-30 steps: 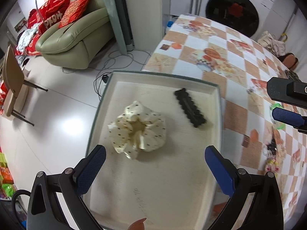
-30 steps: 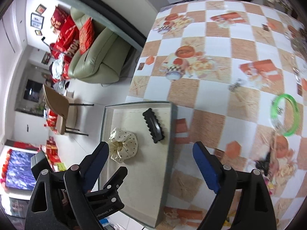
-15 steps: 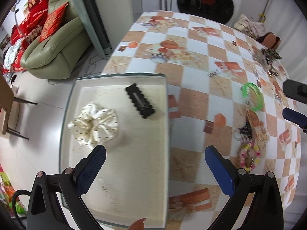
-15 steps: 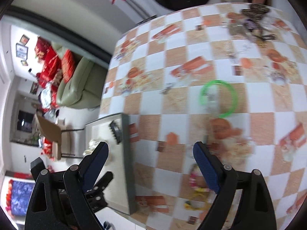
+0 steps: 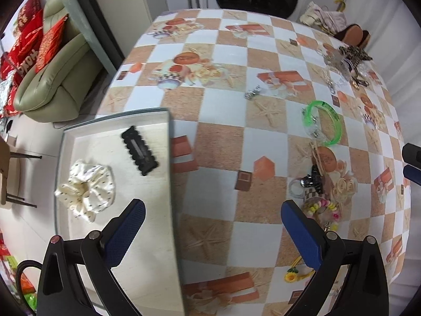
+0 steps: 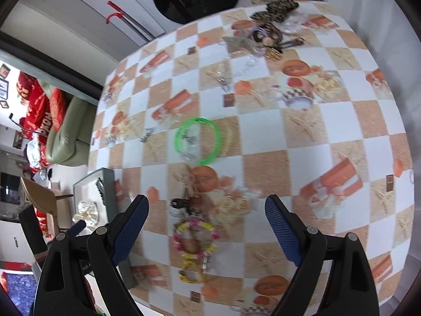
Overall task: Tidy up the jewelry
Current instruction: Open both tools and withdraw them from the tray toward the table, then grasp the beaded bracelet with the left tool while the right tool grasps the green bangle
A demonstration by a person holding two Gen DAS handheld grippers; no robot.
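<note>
Beads of the flower bracelet (image 6: 194,239) lie tangled with a black clip (image 6: 180,203) on the table (image 6: 342,121), below your wide, empty right tongs (image 6: 206,233); you risk snagging both. Left tongs (image 5: 213,233) gape empty by the tray (image 5: 168,184).

Blurred beaded bracelet (image 6: 195,239), details unreadable

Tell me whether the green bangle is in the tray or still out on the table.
Out. The green bangle lies flat on the checkered tablecloth, well apart from the tray, which holds only a scrunchie and black hair clip.
</note>
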